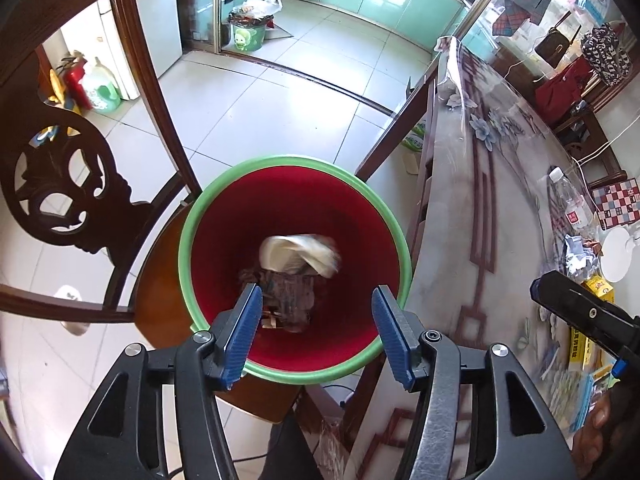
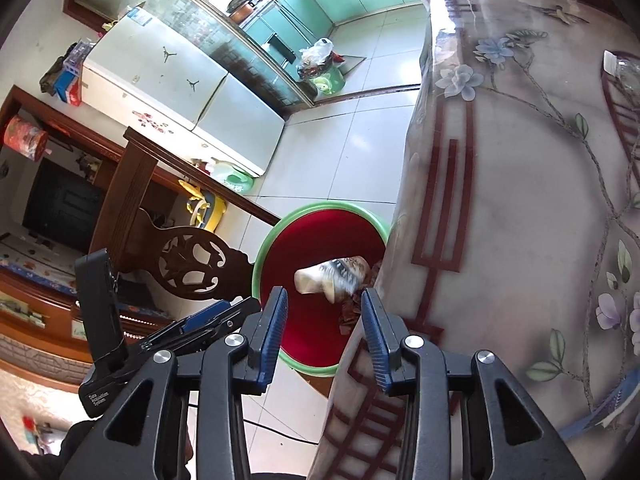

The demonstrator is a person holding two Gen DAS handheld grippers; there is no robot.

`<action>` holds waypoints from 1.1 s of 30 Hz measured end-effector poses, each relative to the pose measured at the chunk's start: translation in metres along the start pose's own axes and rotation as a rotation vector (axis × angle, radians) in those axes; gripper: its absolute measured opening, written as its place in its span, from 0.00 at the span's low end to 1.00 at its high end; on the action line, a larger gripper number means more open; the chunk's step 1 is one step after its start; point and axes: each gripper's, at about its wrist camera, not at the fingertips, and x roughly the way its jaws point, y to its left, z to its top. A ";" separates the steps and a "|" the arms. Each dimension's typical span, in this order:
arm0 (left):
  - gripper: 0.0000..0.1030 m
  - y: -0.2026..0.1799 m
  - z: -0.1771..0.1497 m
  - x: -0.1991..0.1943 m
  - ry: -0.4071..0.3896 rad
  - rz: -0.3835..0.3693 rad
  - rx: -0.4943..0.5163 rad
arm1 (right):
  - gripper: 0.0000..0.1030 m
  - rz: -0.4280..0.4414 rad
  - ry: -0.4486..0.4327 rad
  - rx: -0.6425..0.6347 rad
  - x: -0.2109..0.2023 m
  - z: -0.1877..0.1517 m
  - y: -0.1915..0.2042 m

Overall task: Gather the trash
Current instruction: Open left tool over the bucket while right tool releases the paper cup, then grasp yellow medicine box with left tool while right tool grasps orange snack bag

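A red bin with a green rim [image 1: 192, 216] stands on a wooden chair seat beside the table; it also shows in the right wrist view [image 2: 260, 256]. A blurred white wrapper [image 1: 298, 254] is inside the bin above other trash [image 1: 288, 300], and shows in the right wrist view [image 2: 332, 276]. My left gripper [image 1: 316, 320] is open and empty right above the bin. My right gripper [image 2: 324, 320] is open and empty at the table edge, above the bin. More trash lies on the table: crumpled foil [image 1: 580, 256], a plastic bottle [image 1: 570, 200] and yellow boxes [image 1: 598, 286].
A carved wooden chair back [image 1: 72, 184] stands left of the bin. The flowered table [image 2: 520, 200] fills the right side. A white dish [image 1: 616, 252] sits on it. A second green bin [image 1: 248, 36] stands far off on the tiled floor by the kitchen.
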 end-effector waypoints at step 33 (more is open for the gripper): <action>0.63 -0.302 -0.119 -0.020 0.060 -0.205 0.321 | 0.48 -0.472 -0.231 0.410 -0.248 -0.013 -0.408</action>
